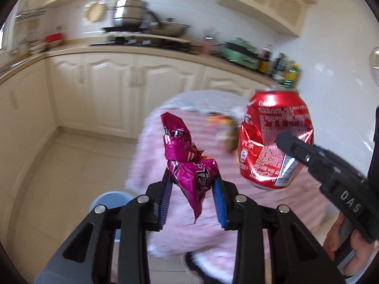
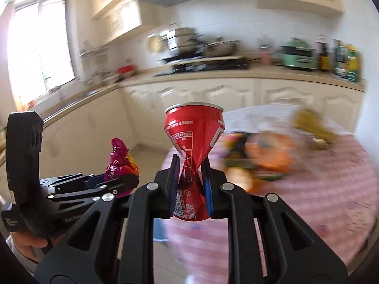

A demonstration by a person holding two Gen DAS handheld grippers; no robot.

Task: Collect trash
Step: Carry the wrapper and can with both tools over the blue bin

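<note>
The left gripper point(image 1: 191, 184) pinches a crinkly magenta snack wrapper point(image 1: 187, 156), light and limp, at frame centre. The right gripper point(image 2: 190, 177) has its jaws clamped on a crushed red cola can point(image 2: 193, 142) at its dented waist: light, slick. More litter point(image 2: 258, 156) lies on the pink striped desk point(image 2: 331, 189) at right.

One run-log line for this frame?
left gripper: shut on magenta wrapper | right gripper: shut on crushed red can | both held above pink-striped table
</note>
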